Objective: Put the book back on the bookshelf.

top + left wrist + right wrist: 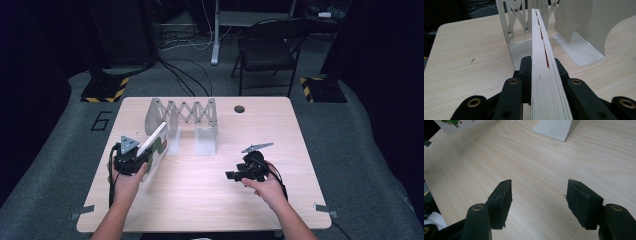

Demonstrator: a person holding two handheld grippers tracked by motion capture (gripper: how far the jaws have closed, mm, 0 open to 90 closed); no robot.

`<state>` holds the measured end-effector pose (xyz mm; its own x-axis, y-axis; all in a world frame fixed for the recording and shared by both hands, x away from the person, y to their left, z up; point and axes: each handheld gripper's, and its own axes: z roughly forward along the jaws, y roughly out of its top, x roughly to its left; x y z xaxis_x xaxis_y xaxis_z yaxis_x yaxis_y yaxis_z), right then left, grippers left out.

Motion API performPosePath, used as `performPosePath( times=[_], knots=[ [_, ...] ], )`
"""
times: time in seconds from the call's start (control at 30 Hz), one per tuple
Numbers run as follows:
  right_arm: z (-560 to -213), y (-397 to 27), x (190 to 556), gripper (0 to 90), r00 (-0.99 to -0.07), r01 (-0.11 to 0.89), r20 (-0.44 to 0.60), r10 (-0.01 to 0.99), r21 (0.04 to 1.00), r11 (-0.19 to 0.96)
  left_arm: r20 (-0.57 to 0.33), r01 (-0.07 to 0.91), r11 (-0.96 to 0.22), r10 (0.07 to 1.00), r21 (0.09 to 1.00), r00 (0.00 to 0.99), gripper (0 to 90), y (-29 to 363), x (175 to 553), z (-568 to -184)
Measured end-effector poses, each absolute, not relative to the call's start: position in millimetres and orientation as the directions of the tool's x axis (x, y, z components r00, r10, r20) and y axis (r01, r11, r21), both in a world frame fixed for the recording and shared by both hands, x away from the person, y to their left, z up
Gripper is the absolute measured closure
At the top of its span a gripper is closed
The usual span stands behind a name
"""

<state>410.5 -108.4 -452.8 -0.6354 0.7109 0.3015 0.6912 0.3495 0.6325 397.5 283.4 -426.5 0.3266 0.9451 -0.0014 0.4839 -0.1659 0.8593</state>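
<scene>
Left tool clenched on a thin white book (red and green print on its cover), held edge-up over the left part of the desk, just beside the near end of the metal accordion rack; right tool released, jaws spread wide above bare wood, well apart from the book
</scene>
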Motion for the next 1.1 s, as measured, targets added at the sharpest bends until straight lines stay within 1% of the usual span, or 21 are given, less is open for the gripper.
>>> performPosePath(
  times=[0.1,0.27,0.43,0.87,1.1],
  knots=[
    [-452.5,-107.1,409.3,37.2,-0.627,0.701,0.306,0.716,0.624,0.347,-0.001,0.489,-0.161,0.949,0.857,0.316,75.6,282.0,402.6,-426.1],
    [-454.2,-106.4,410.5,37.2,-0.646,0.685,0.287,0.707,0.628,0.37,-0.002,0.489,-0.152,0.954,0.859,0.3,75.6,280.4,410.7,-423.1],
    [-453.7,-107.1,410.3,37.2,-0.63,0.699,0.306,0.714,0.624,0.349,0.003,0.489,-0.151,0.957,0.859,0.29,75.6,277.2,416.4,-417.9],
    [-452.9,-107.9,410.7,37.2,-0.64,0.688,0.296,0.709,0.632,0.357,0.002,0.474,-0.138,0.962,0.87,0.275,75.6,264.9,429.2,-408.7],
    [-453.1,-106.7,410.1,37.2,-0.638,0.69,0.3,0.709,0.631,0.355,0.009,0.487,-0.143,0.963,0.861,0.268,75.6,262.1,434.6,-410.9]
  ],
)
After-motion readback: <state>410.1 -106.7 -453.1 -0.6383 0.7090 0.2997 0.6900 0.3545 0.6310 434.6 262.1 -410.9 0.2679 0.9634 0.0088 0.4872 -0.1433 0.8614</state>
